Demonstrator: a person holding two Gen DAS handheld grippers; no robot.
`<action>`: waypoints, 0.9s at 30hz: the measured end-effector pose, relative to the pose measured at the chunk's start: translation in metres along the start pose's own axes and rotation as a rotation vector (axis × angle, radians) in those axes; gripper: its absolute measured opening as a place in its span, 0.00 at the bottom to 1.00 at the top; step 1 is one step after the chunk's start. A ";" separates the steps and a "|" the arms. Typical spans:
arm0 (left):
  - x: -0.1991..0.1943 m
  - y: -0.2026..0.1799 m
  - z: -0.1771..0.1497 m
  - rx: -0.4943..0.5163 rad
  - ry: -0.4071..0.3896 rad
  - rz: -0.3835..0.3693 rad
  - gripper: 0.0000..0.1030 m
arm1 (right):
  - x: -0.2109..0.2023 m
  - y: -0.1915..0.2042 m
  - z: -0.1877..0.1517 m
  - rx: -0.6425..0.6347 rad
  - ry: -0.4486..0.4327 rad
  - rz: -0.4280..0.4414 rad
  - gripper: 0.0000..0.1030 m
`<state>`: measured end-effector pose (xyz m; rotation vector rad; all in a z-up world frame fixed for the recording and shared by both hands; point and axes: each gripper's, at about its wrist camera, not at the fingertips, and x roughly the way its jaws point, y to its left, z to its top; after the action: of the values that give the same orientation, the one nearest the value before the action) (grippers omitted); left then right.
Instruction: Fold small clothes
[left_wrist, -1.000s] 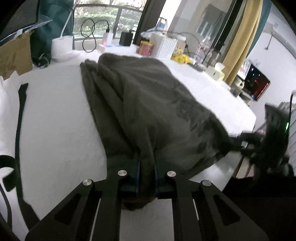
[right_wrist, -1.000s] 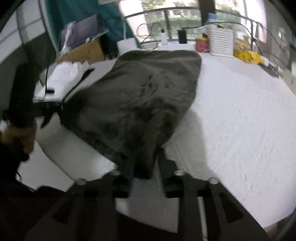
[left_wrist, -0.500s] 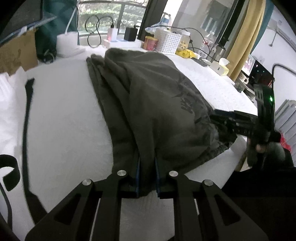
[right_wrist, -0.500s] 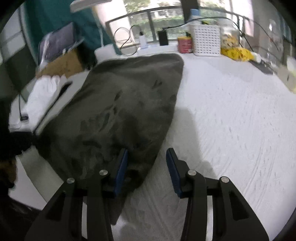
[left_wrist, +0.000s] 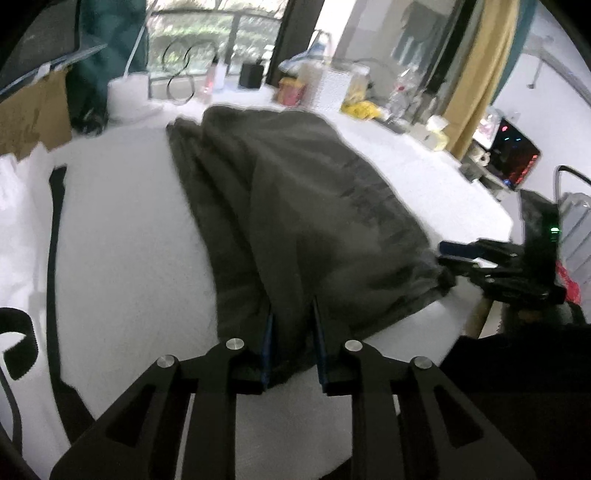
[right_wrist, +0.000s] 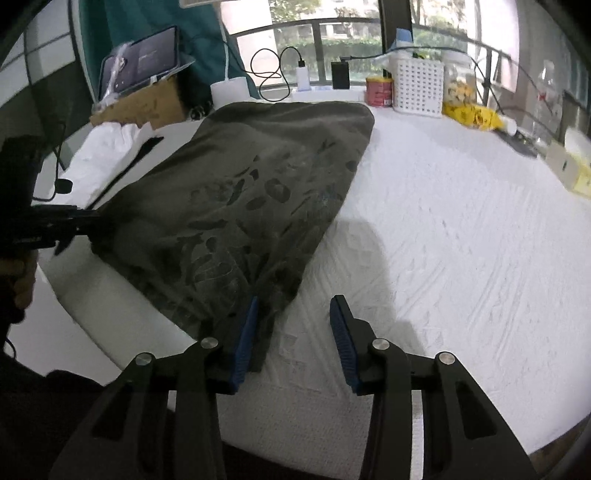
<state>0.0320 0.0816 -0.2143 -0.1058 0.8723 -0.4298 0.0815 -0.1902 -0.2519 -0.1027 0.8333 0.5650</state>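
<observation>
Left wrist: garment (left_wrist: 303, 221) hem between jaws.

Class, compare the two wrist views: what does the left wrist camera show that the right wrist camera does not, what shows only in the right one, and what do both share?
Only the left wrist view shows the yellow curtain and the lit screen at far right, plus the left gripper with cloth between its blue pads.

Only the right wrist view shows the tablet propped on the cardboard box, and the right gripper open, the cloth's corner lying by its left finger.

Both show the dark garment on the white table, the white basket and the red can.
</observation>
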 end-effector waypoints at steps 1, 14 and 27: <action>-0.001 0.000 0.001 0.001 -0.003 -0.010 0.13 | 0.000 0.002 0.000 -0.009 -0.002 -0.001 0.40; -0.009 0.009 -0.012 -0.074 0.023 0.032 0.01 | 0.000 0.012 -0.002 -0.120 0.013 -0.044 0.38; -0.010 0.011 -0.012 -0.093 0.064 0.045 0.03 | -0.002 0.015 0.019 -0.100 -0.007 0.003 0.41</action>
<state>0.0211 0.0967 -0.2178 -0.1584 0.9562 -0.3522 0.0853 -0.1725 -0.2359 -0.1914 0.7986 0.6097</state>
